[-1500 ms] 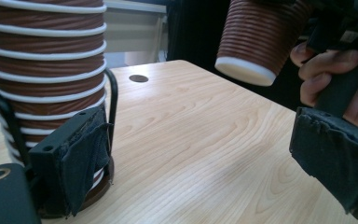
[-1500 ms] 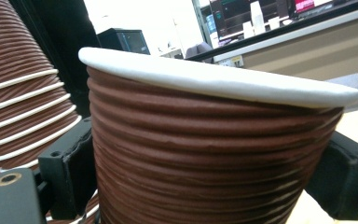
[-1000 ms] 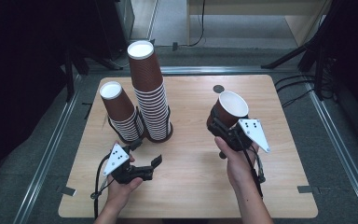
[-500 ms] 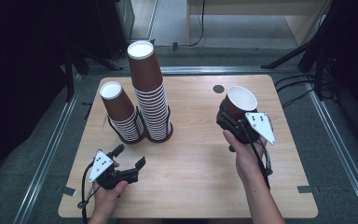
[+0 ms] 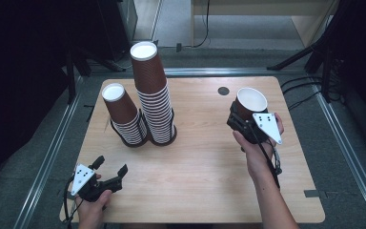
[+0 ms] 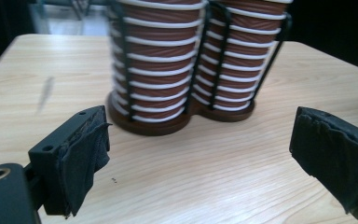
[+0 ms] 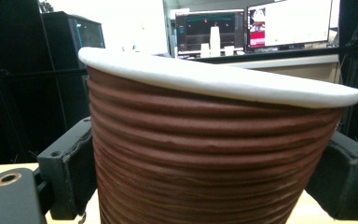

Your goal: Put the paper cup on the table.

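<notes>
Fingers (image 7: 70, 172) of the right gripper (image 5: 244, 120) are clamping a cup (image 5: 250, 102) at right of frame; left gripper (image 5: 109, 172), lower left, is gaping empty. Cup likely light, crushable; grip mid-wall, gently.

The pale wooden table (image 5: 205, 162) is being lit evenly from overhead while its surroundings are being left dark. The stacked ribbed brown paper cups (image 6: 154, 60) are being blurred slightly in the left gripper view.

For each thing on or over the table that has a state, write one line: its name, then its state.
Left gripper: open, empty.
Right gripper: shut on a cup.
Cup: held, tilted, empty.
Tall stack: upright in holder.
Short stack: upright in holder.
</notes>
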`<state>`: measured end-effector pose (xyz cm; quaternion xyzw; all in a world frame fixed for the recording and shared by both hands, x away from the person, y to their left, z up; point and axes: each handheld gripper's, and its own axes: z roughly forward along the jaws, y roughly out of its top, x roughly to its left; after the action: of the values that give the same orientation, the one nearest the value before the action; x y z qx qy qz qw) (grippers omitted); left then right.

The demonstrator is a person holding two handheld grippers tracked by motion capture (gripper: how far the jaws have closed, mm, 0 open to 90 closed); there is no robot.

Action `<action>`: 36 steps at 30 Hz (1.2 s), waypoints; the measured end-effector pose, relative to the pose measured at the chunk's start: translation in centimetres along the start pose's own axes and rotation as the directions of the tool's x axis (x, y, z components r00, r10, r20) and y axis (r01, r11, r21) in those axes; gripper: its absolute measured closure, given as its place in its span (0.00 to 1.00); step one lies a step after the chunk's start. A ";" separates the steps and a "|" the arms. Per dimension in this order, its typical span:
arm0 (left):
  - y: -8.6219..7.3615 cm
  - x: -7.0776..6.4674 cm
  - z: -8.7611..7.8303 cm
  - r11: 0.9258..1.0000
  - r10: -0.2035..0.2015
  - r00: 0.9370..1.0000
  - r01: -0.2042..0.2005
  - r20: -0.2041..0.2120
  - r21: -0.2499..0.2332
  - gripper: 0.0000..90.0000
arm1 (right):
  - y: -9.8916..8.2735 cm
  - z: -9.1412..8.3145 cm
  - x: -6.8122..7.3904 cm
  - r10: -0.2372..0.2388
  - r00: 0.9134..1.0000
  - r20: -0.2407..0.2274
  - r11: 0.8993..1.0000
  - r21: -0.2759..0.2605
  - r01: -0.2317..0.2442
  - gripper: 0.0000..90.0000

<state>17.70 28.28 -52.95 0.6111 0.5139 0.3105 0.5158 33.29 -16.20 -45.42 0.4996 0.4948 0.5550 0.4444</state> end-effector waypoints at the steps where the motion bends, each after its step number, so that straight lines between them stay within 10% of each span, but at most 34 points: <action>1: -0.1 0.2 -0.2 1.000 0.000 1.000 0.000 -0.009 0.003 0.05 | -0.1 0.2 -0.1 0.011 1.000 0.008 1.000 0.005 -0.011 0.11; 20: -1.6 2.6 -1.2 0.999 0.007 0.992 -0.001 -0.123 0.048 0.05 | -3.0 2.7 -3.4 0.029 0.999 0.019 0.996 0.082 -0.030 0.12; 36: -1.9 3.3 -1.2 0.998 -0.033 0.992 0.039 -0.118 0.044 0.06 | -6.5 3.9 -5.0 -0.148 0.989 0.019 0.988 0.037 0.147 0.12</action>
<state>16.93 31.63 -54.88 0.5941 0.5613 0.3247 0.4760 37.73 -19.99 -52.42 0.4756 0.5355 0.5063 0.4803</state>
